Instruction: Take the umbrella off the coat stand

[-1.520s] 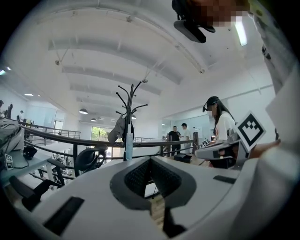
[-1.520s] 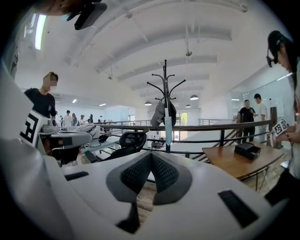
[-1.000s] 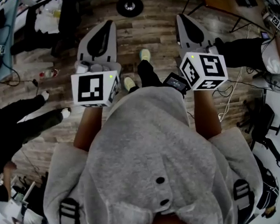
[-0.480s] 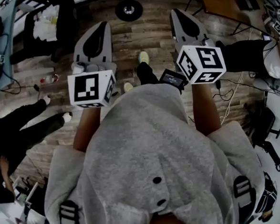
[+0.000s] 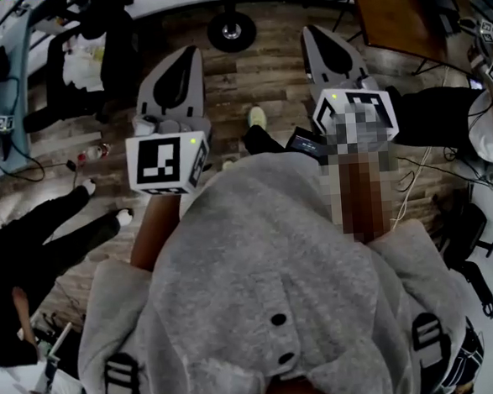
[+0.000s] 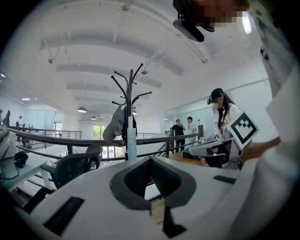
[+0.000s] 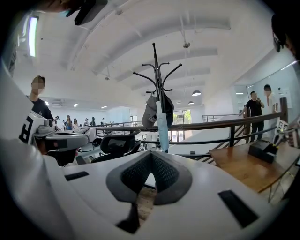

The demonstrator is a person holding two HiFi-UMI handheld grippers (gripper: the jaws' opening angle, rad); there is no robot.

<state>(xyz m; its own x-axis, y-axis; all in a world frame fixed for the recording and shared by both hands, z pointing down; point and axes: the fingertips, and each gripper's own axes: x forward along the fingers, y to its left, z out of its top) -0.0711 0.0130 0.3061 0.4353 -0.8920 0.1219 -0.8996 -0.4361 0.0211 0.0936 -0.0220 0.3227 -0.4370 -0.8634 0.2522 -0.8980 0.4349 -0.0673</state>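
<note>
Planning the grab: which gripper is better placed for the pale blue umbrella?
Right gripper, slightly: the pale blue folded umbrella on the black coat stand sits centred above its shut jaws, leftward for the left gripper.

No legible word, brand or number appeared in any view. Only black-and-white square marker patterns showed, on the left gripper's cube (image 5: 167, 162) and the right gripper's cube (image 6: 243, 130); a small marker tag (image 5: 4, 123) at the room's edge was too small to read

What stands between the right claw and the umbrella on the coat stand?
Nothing visible does. Ahead of the shut right claw, the light blue umbrella hangs on the coat stand, with only wooden floor between. The office chair stands off to the left.
</note>
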